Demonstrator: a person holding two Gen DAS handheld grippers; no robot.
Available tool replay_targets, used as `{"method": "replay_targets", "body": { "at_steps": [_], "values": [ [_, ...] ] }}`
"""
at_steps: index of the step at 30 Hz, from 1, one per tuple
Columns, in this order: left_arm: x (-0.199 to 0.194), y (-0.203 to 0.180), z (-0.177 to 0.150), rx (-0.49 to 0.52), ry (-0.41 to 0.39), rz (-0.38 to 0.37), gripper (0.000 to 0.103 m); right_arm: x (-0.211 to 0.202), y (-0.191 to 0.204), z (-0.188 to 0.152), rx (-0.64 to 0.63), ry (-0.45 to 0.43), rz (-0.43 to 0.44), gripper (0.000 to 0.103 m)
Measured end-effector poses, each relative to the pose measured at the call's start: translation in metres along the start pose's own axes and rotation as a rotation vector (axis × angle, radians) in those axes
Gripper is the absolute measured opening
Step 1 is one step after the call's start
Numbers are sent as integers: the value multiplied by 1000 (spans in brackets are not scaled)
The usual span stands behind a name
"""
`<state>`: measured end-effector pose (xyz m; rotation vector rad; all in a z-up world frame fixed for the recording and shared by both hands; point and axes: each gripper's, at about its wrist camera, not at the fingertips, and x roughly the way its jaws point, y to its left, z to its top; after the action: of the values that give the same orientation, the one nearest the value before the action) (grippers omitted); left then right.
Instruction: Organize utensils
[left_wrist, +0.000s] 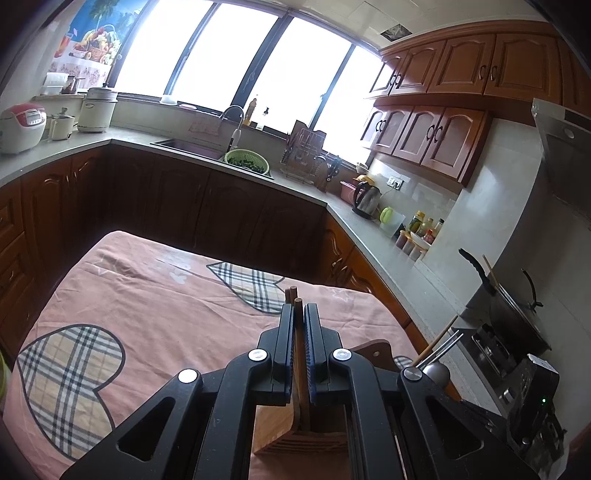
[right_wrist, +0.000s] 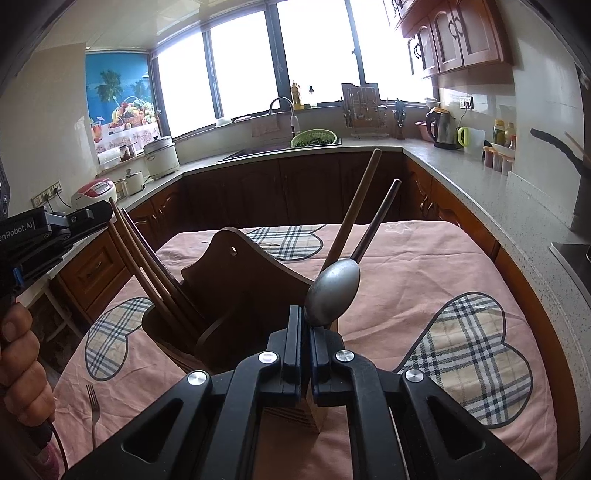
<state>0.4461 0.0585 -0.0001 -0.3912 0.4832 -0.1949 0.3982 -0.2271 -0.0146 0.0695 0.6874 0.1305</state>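
The wooden utensil holder (right_wrist: 236, 295) stands on the pink cloth with plaid hearts (right_wrist: 424, 280), and the right gripper (right_wrist: 306, 325) pinches the neck of a metal spoon (right_wrist: 332, 291) just above the holder's front compartment, bowl up. Behind the spoon, 2 dark handles (right_wrist: 360, 218) lean out of the holder. To the left, brown chopsticks (right_wrist: 147, 258) stand tilted in another compartment, their tops clamped in the left gripper (left_wrist: 299, 314), jaws pressed tight on them. A fork (right_wrist: 94, 410) lies on the cloth at lower left, beside a hand (right_wrist: 22, 365) on the left gripper's grip.
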Motion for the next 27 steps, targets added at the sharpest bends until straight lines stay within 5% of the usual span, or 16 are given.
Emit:
{"method": "replay_targets", "body": {
  "at_steps": [10,17,21,27],
  "values": [
    [-6,-1,-3,-10,5,8,13,-8,-4,-2,25,-8,-7,12],
    [-16,2,-6,-24,10,27,27,-13,-5,-4,43,-13,0,37],
    [-24,3,-7,-27,1,43,49,-18,-7,-6,57,-25,7,49],
    [-35,3,-13,-28,7,56,66,-26,-7,-11,75,-37,6,66]
  ]
}}
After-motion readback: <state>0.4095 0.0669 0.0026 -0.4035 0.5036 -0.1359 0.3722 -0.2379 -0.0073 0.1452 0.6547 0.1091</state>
